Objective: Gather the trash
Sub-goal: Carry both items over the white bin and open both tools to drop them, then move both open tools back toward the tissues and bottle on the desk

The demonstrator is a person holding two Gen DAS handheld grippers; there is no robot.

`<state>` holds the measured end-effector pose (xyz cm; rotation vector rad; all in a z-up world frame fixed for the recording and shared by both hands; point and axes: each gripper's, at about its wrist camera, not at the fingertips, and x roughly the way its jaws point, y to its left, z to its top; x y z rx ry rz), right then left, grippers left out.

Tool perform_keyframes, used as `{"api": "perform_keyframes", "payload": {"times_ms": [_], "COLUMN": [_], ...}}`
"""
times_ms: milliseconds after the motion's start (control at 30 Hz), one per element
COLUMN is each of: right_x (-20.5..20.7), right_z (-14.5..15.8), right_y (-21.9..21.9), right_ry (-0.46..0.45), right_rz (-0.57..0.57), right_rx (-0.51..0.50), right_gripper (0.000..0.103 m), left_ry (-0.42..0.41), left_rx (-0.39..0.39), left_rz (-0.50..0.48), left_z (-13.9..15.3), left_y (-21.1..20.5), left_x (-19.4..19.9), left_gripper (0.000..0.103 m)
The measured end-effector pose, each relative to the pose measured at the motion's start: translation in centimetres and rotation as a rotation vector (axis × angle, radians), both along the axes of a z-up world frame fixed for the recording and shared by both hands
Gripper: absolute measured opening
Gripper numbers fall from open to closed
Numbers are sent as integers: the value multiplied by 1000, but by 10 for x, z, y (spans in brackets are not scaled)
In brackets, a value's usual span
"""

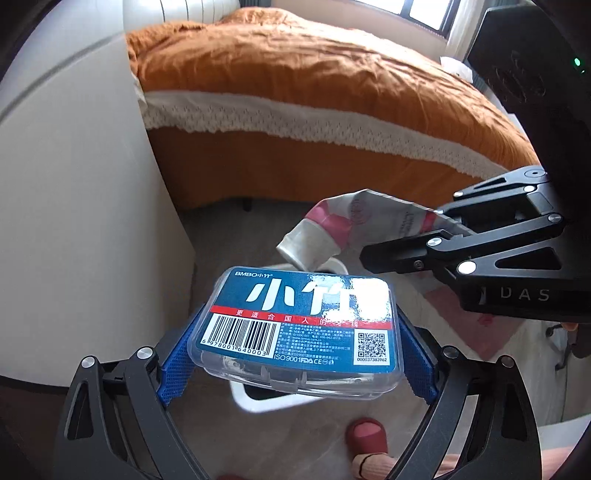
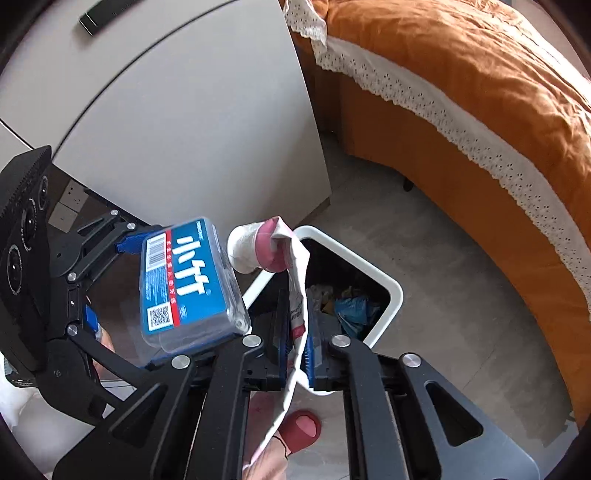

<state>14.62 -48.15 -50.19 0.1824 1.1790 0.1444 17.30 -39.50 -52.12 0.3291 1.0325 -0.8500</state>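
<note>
My left gripper (image 1: pixel 299 354) is shut on a clear plastic box (image 1: pixel 295 321) with a blue label and barcode, its blue pads pressing on both sides. In the right wrist view the same box (image 2: pixel 184 284) hangs in the left gripper (image 2: pixel 155 295), left of the bin. A squeezed pink-and-white tube (image 2: pixel 295 266) with a white cap stands between the blue pads of my right gripper (image 2: pixel 295 317). The pads stand wider than the flat tube, which leans on the right one. Below both is a white-rimmed trash bin (image 2: pixel 391 291) with a black liner. The right gripper (image 1: pixel 424 232) and tube (image 1: pixel 325 229) show over the bin's rim (image 1: pixel 334 264).
A bed with an orange cover (image 1: pixel 295 92) and lace trim runs behind the bin. A white cabinet (image 1: pixel 74 203) stands at the left, with a black flat object (image 2: pixel 103 14) on its top. Crumpled trash (image 2: pixel 351 306) lies in the bin. A person's red slipper (image 2: pixel 301 428) is beside it.
</note>
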Motion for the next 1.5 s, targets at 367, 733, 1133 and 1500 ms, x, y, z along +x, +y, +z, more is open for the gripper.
{"api": "perform_keyframes", "payload": {"times_ms": [367, 733, 1133, 1500], "right_x": [1, -18, -48, -86], "right_z": [-59, 31, 159, 256], "right_y": [0, 6, -5, -17], "right_ry": [60, -18, -180, -334], "right_rz": [-21, -65, -105, -69], "right_rx": [-41, -38, -42, -43], "right_gripper": [98, 98, 98, 98], "left_ry": [0, -77, -185, -292], "left_rx": [87, 18, -79, -106], "left_rz": [39, 95, 126, 164], "left_z": [-40, 56, 182, 278], "left_y": [17, 37, 26, 8], "left_x": [-6, 0, -29, -59], "left_gripper": [99, 99, 99, 99]}}
